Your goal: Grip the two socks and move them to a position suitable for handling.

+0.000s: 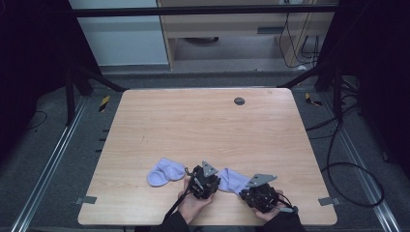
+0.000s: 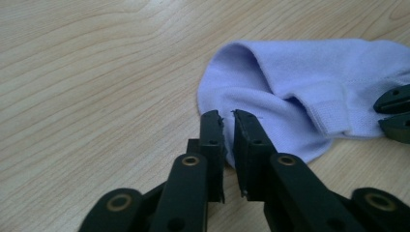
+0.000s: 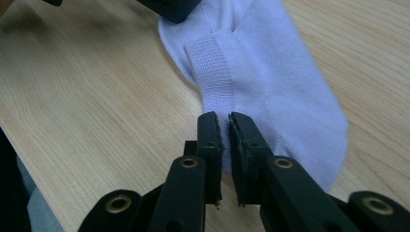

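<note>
Left gripper (image 2: pixel 228 126): jaws nearly together, a thin gap between them, pinching the edge of the pale lilac knitted sock (image 2: pixel 309 92) at its rounded end.
Right gripper (image 3: pixel 225 126): jaws nearly together, clamped on the same sock's edge below its ribbed cuff band (image 3: pixel 212 72).
Sock's place: flat on the light wooden table (image 1: pixel 203 125), between both grippers, close to the near edge.
Second lilac sock (image 1: pixel 165 172): crumpled just left of the left gripper.
Open room: the table's far half bare except a small dark round disc (image 1: pixel 239 101).
High view adds: both hands, second sock.
Gripper views add: jaw gaps, cuff ribbing.
</note>
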A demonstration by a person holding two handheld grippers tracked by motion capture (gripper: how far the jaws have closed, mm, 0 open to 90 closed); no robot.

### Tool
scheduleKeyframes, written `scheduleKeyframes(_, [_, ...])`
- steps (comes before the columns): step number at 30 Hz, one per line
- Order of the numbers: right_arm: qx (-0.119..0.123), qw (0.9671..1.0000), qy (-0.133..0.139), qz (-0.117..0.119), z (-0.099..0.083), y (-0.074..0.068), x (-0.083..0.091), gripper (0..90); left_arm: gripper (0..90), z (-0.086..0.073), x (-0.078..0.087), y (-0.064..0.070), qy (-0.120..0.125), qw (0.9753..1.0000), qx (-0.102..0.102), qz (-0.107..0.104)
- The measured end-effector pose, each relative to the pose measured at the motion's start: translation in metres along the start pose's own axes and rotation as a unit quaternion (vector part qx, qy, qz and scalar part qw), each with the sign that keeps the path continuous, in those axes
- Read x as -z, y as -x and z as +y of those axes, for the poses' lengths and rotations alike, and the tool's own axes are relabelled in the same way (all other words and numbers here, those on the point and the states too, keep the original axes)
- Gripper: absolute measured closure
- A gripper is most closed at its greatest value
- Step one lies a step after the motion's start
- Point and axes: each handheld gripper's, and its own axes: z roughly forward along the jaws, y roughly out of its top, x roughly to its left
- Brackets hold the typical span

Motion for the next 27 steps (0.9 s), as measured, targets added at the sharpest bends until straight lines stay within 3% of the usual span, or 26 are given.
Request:
scheduleKeyframes(5, [-0.009,0.9999,0.012,0.006,0.002,0.001,0.004,84.6,87.3,0.000,0.001,-0.001,0.004,1.0000,-0.003,-0.006])
scheduleKeyframes(8, [-0.019,0.9990,0.041,0.007,0.004,0.003,0.012,84.6,88.0,0.000,0.002,-0.002,0.007,0.9999,-0.003,-0.012])
scheduleKeyframes(11, [-0.036,0.9962,0.079,-0.002,0.008,0.007,0.022,84.5,88.4,0.000,0.004,-0.003,0.008,0.9998,-0.006,-0.016])
scheduleKeyframes(16, [-0.072,0.9901,0.118,-0.027,0.015,0.016,0.031,84.3,88.6,0.000,0.004,-0.003,0.006,0.9998,-0.011,-0.018])
scheduleKeyframes(20, [-0.089,0.9871,0.124,-0.048,0.023,0.025,0.027,84.2,88.7,0.000,0.003,-0.003,0.005,0.9997,-0.015,-0.018])
scheduleKeyframes(27, [-0.095,0.9864,0.114,-0.070,0.027,0.034,0.019,83.7,88.6,0.000,0.002,-0.005,0.002,0.9997,-0.017,-0.018])
